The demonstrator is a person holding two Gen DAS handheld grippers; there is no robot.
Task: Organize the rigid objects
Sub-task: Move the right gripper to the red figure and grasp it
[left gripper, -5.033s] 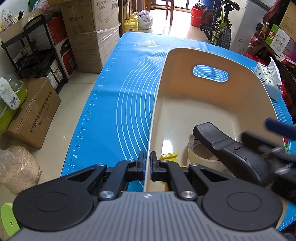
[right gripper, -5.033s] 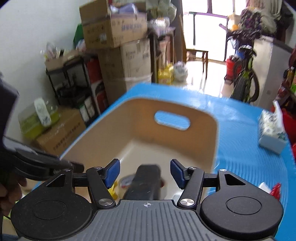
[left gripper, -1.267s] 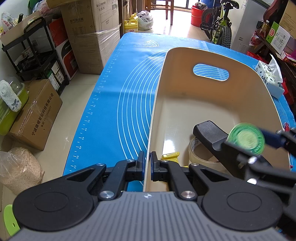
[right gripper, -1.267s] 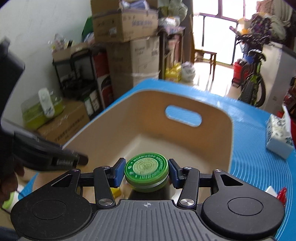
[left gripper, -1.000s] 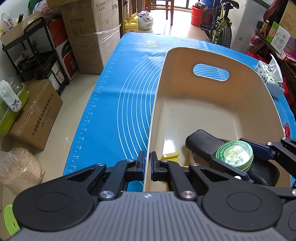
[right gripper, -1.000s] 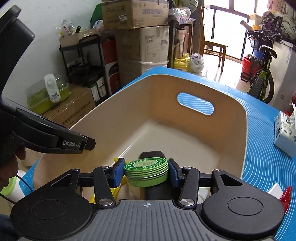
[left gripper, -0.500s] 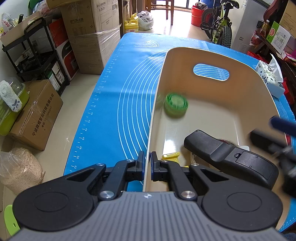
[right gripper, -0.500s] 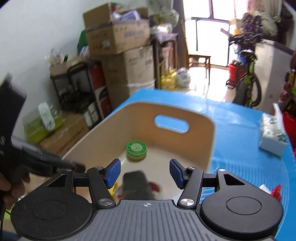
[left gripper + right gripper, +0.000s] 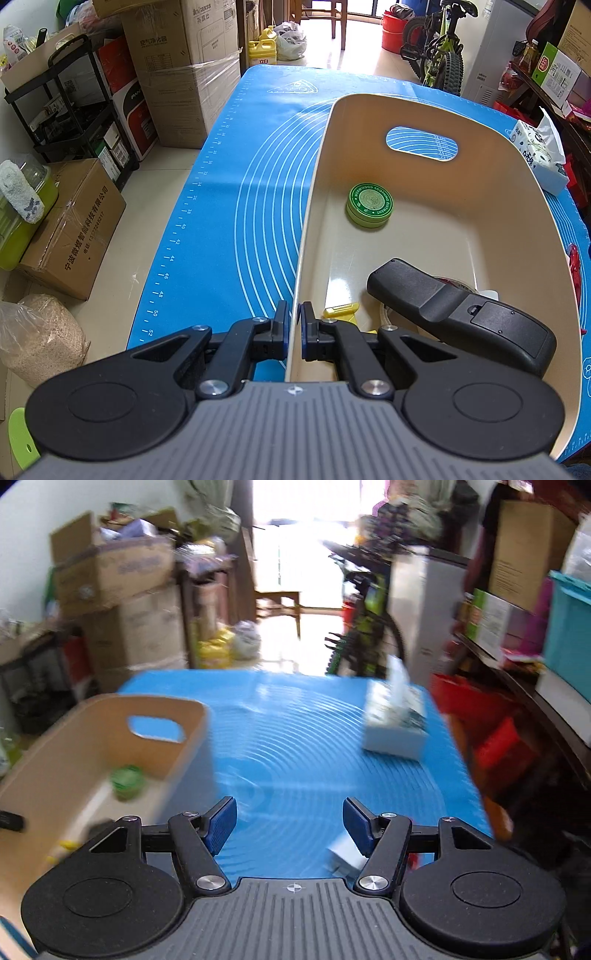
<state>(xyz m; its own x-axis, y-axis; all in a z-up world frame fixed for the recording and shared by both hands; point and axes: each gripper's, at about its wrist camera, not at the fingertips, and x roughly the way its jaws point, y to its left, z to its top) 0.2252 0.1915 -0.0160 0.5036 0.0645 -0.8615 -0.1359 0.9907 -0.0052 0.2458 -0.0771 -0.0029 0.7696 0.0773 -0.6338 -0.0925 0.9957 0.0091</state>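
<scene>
A cream plastic bin [image 9: 424,107] stands on the blue mat [image 9: 236,206]. My left gripper [image 9: 294,325] is shut on the bin's near left wall. Inside lie a round green tin [image 9: 369,205], a black handheld device [image 9: 461,314], a yellow piece [image 9: 341,309] and a tape roll partly hidden under the device. In the blurred right wrist view the bin [image 9: 166,705] sits at the left with the green tin [image 9: 127,782] in it. My right gripper [image 9: 290,825] hangs over bare mat to the bin's right, its jaws opening with nothing between them. A small white object [image 9: 343,858] lies just below its right finger.
A tissue box [image 9: 395,720] stands on the mat at the far right, also seen in the left wrist view [image 9: 539,155]. A red item [image 9: 574,258] lies right of the bin. Cardboard boxes [image 9: 184,66], a black rack [image 9: 62,107] and a bicycle [image 9: 436,55] surround the table.
The right gripper let go of the green tin, which now lies at the bin's far end. That gripper swung right, out of the bin and out of the left wrist view. The left gripper held still.
</scene>
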